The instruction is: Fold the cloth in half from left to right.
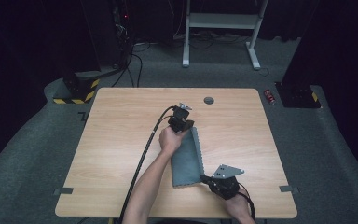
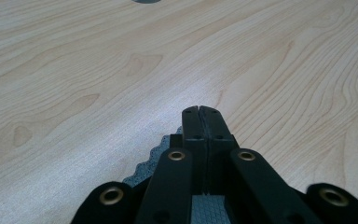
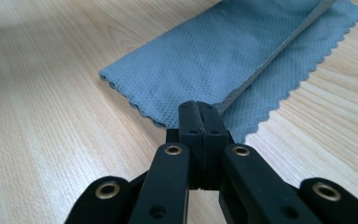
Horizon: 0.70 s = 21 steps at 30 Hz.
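One folded grey cloth [image 1: 186, 158], two claws pinching it, left claw [image 1: 189, 127], right claw [image 1: 204, 178]

Light wooden table [image 1: 121, 140]: bare on all sides of the folded grey scalloped cloth [image 1: 186, 161]; small grey round cap [image 1: 209, 100] flush near far edge.

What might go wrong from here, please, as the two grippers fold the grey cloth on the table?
1. The left gripper pinches the grey cloth only at its scalloped far edge, so that edge could slip free.
2. The right gripper grips where the folded layer meets the lower one; it may hold one layer only, and the fold could shift.
3. The upper layer already leaves a strip of the lower one uncovered, so the edges may end up misaligned.
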Available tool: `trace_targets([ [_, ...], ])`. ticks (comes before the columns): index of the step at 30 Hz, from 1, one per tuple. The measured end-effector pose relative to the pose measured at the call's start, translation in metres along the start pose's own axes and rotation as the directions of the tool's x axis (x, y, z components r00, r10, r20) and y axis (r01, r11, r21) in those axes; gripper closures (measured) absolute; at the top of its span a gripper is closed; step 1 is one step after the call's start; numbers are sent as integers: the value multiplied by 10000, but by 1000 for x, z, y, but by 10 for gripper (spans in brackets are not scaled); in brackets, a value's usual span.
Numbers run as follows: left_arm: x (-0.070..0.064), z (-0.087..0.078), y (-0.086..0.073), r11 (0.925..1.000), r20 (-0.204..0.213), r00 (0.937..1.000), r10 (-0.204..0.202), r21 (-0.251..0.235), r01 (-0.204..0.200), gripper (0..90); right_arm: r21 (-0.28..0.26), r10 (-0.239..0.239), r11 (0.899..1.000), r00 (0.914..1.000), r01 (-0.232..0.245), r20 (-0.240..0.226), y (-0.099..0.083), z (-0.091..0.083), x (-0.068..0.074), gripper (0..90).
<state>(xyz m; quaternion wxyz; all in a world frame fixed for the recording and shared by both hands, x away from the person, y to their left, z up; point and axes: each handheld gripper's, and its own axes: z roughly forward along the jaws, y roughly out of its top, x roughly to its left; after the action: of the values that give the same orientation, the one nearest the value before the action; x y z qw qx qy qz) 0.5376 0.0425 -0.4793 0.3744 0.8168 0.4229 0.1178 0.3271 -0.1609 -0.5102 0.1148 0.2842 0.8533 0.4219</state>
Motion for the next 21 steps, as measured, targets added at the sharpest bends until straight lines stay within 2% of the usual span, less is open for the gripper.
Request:
trace_targets([
  [6, -2, 5, -1, 9999, -11, 10000, -35, 119, 35, 894, 166, -132, 9998, 9999, 131, 81, -1, 3, 0, 900],
  [13, -3, 11, 0, 9996, -228, 9997, -9, 282, 15, 891, 268, -185, 9995, 9996, 179, 218, -2, 4, 0, 899],
  [16, -5, 14, 0, 9989, -327, 9994, 140, 455, -125, 890, 288, -176, 9994, 9996, 169, 242, -2, 4, 0, 899],
  [21, -5, 20, -1, 9981, -411, 9991, 85, 619, -59, 888, 348, -190, 9992, 9994, 181, 276, -2, 4, -1, 898],
])
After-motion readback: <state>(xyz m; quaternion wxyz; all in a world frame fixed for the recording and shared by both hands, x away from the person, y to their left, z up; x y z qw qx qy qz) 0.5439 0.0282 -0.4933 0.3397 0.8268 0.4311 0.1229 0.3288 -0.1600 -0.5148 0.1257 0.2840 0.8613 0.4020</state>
